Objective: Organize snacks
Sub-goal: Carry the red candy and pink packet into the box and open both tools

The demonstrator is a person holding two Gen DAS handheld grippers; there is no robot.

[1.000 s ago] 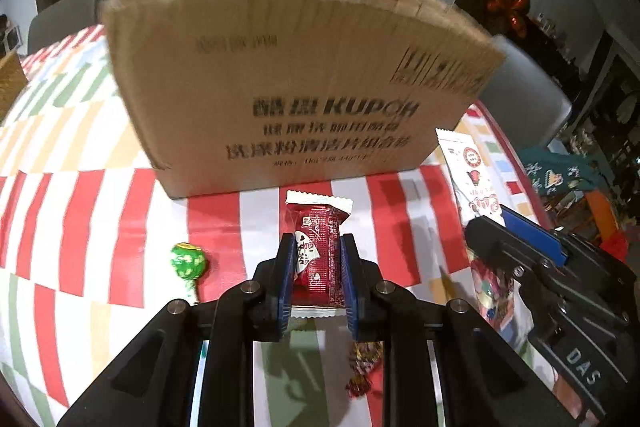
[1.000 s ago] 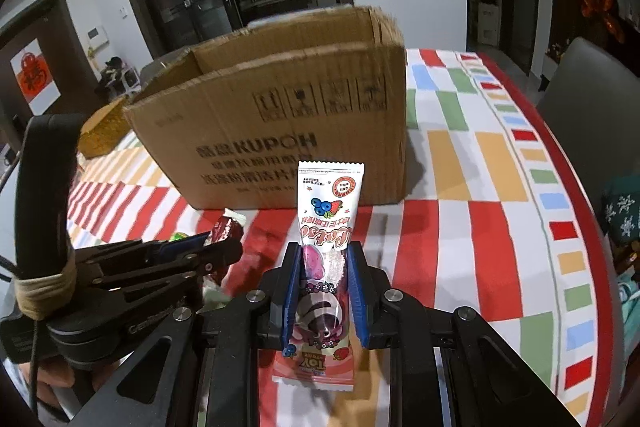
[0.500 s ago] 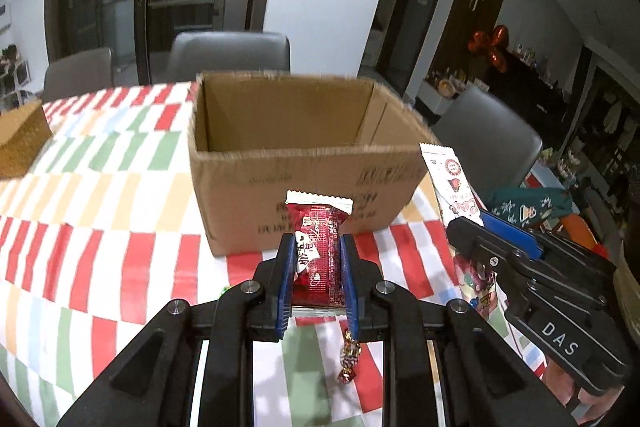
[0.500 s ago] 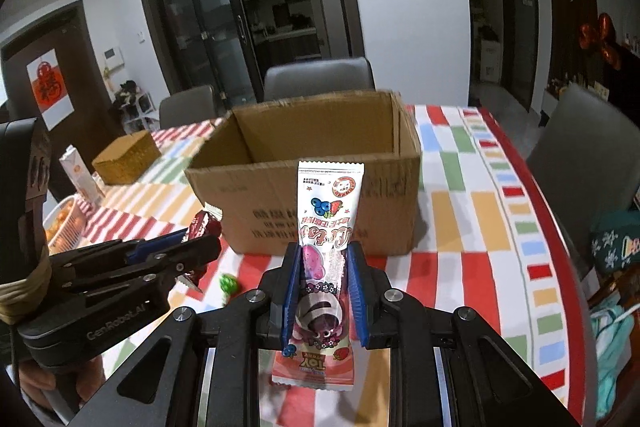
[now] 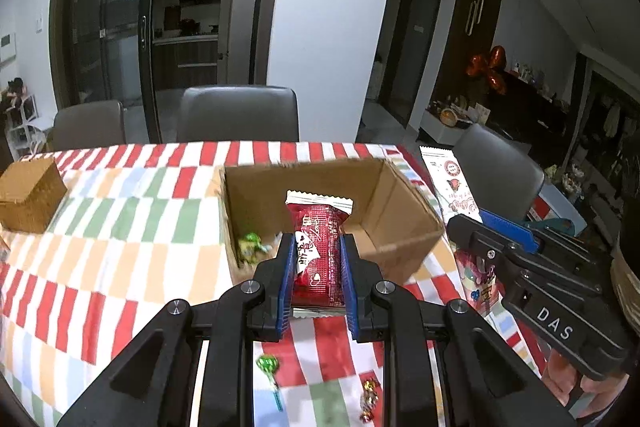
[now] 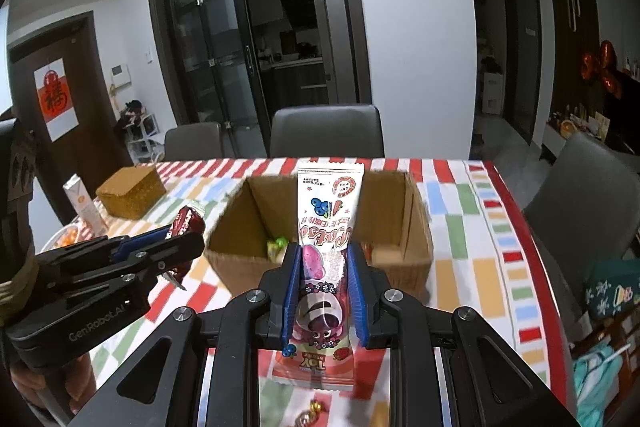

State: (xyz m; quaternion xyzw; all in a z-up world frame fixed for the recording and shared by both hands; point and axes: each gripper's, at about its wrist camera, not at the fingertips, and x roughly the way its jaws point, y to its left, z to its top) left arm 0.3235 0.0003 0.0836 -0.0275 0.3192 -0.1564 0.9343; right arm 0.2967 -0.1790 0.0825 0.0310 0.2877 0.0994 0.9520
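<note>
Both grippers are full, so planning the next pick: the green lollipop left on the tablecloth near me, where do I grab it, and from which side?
Take the green lollipop by its round wrapped head, from straight above, jaws closing across the head. It lies flat on the tablecloth, and its thin stick trails toward the near edge, too slim to pinch reliably. The gold-and-red candy lies apart to its right, so it should not interfere.

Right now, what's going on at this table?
A person is sorting snacks into the open cardboard box. The left claw grips a red snack packet; the right claw grips a tall pink-and-white packet. Both hang before the box. A green lollipop lies on the striped tablecloth.
</note>
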